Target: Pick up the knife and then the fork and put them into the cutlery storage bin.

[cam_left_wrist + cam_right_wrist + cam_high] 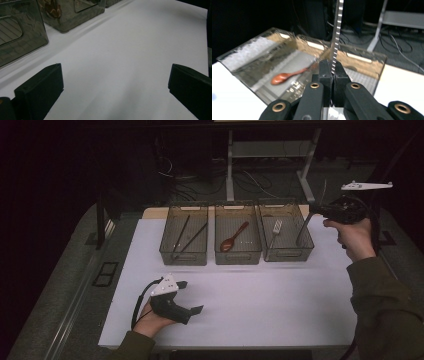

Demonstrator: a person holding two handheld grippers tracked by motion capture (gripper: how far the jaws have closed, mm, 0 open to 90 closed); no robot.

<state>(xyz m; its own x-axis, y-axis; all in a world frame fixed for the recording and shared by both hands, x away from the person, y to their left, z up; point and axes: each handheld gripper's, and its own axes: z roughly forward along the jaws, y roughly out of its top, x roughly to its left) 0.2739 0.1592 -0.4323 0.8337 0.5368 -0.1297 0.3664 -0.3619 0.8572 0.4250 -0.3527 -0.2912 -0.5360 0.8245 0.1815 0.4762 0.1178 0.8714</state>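
L gripper [189, 297] released; R gripper [332, 71] clenched on knife [336, 32]; bins: chopsticks [185, 237], spoon [234, 237], fork [276, 227].

- The room is dark; most of the light falls on the white table [260, 315], which stands out brightly.
- The floor [60, 290] around the table is grey, with a dark rectangular outlet plate [105, 274] set in it on the left.
- Beyond the table's far edge stands a pale metal desk frame [270, 150] with upright legs.
- Loose cables [200, 182] lie tangled on the floor beneath that frame.
- Farther back, all is black.
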